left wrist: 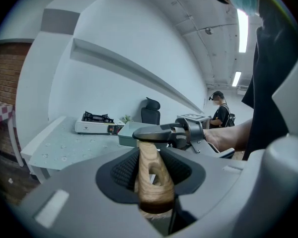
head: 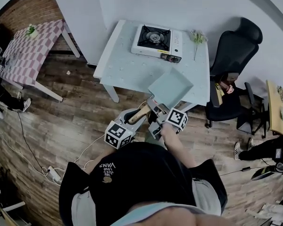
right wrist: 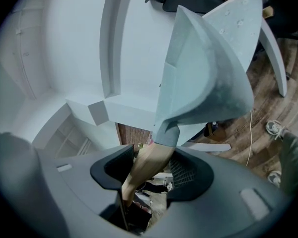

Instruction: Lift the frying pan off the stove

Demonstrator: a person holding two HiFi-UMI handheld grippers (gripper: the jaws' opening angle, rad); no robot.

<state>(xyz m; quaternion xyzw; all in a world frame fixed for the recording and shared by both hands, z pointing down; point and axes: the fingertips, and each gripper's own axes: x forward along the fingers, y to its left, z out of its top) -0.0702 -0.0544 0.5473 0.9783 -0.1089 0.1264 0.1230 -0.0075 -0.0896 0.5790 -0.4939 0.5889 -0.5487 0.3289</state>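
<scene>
The pale-green square frying pan (head: 172, 86) hangs in the air over the white table's (head: 127, 67) front edge, well clear of the portable gas stove (head: 156, 41) at the table's back. Its wooden handle (head: 140, 112) points toward me. My left gripper (head: 131, 117) is shut on the handle's end (left wrist: 151, 175). My right gripper (head: 155, 109) sits farther up the handle near the pan's neck. There its jaws stand wide around the handle (right wrist: 146, 165), with a gap on one side. The pan (right wrist: 203, 73) tilts above those jaws. The burner is bare.
A small plant (head: 196, 37) lies right of the stove. A black office chair (head: 233, 55) stands by the table's right side. A checked table (head: 28, 51) is far left. Cables (head: 52, 171) run over the wooden floor. A person (left wrist: 219, 110) stands in the background.
</scene>
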